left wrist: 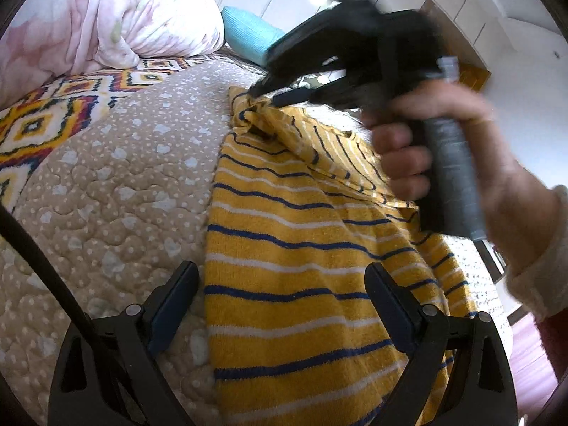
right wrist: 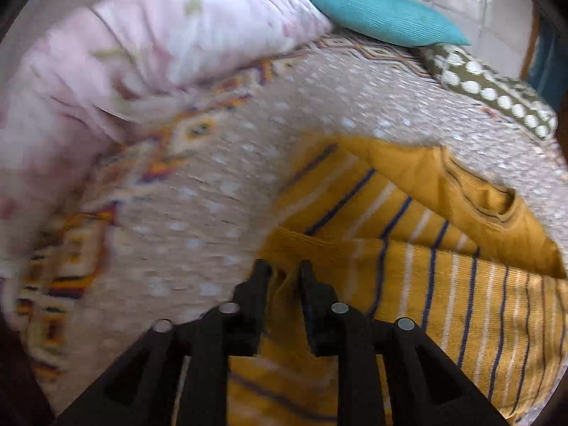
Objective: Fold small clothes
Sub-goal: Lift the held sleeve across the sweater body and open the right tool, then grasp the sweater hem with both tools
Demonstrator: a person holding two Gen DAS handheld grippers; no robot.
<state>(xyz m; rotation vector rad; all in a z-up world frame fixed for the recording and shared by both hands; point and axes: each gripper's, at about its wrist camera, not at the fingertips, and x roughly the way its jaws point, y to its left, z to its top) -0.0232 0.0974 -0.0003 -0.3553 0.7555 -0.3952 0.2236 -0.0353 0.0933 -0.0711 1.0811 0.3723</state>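
A yellow garment (left wrist: 301, 234) with blue and white stripes lies on the beige quilt (left wrist: 124, 177), one part folded over its far side. My left gripper (left wrist: 282, 273) hovers open over the garment's near left edge, nothing pinched. A hand (left wrist: 443, 135) holds my right gripper (left wrist: 268, 96), whose tips reach the garment's far corner. In the right wrist view the right gripper (right wrist: 285, 269) shows a narrow gap between its jaws. A ridge of the yellow garment (right wrist: 426, 284) stands in that gap, and the pads do not clamp it.
A bunched pink floral duvet (left wrist: 88, 17) lies at the back left, with a teal pillow (left wrist: 248, 35) beside it. A green dotted cushion (right wrist: 497, 96) sits at the far right. A diamond-patterned blanket (left wrist: 42, 117) borders the quilt on the left. A black cord (left wrist: 32, 248) crosses the lower left.
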